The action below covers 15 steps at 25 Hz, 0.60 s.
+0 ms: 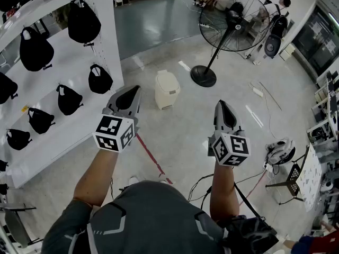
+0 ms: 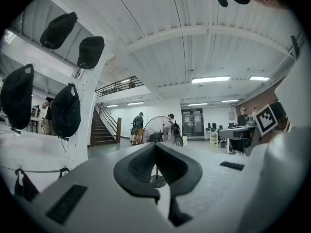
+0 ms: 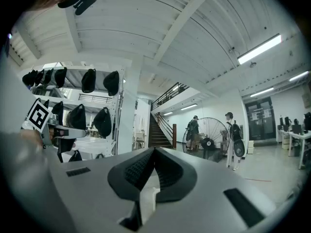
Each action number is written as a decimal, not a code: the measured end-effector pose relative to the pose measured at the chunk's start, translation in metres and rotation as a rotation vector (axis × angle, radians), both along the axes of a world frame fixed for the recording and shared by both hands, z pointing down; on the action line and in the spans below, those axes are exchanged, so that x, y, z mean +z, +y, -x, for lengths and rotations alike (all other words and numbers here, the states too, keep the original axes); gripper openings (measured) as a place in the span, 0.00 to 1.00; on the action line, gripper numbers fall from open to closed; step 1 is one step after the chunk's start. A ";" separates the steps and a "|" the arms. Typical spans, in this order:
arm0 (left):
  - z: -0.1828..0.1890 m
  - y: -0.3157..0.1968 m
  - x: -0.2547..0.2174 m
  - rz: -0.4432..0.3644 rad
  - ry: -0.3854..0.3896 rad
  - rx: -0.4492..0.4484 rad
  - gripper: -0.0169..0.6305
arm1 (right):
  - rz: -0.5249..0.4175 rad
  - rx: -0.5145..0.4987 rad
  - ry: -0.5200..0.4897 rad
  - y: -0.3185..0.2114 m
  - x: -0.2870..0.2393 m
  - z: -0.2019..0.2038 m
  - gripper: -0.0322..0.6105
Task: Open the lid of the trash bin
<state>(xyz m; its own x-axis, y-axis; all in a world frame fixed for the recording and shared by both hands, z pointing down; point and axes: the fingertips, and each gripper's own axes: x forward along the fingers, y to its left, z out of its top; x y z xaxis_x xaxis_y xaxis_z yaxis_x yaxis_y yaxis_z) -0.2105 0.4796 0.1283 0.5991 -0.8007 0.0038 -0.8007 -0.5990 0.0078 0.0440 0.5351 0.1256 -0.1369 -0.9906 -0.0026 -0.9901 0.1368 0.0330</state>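
On floor (image 1: 185, 131), closed trash bin (image 1: 167, 89)

Cream trash bin (image 1: 167, 89), blk caps (image 1: 36, 49) (white rack (image 1: 58, 70)).

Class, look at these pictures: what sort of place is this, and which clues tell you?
Probably a large indoor workshop or test hall: a white rack hung with black caps, a big pedestal fan, and stairs to a mezzanine.

Open floor (image 1: 183, 136) before trash bin (image 1: 167, 89); rack (image 1: 63, 67) close left, fan (image 1: 204, 76) right.
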 end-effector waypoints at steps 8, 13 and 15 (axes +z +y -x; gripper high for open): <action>0.000 0.002 0.000 0.001 0.003 -0.006 0.04 | -0.003 -0.004 -0.002 0.001 -0.001 -0.002 0.09; -0.005 0.006 -0.001 0.004 -0.001 -0.004 0.04 | -0.011 -0.014 -0.041 0.003 -0.005 -0.008 0.09; -0.008 0.006 0.000 0.005 -0.005 -0.003 0.04 | -0.010 -0.022 -0.048 0.003 -0.003 -0.009 0.09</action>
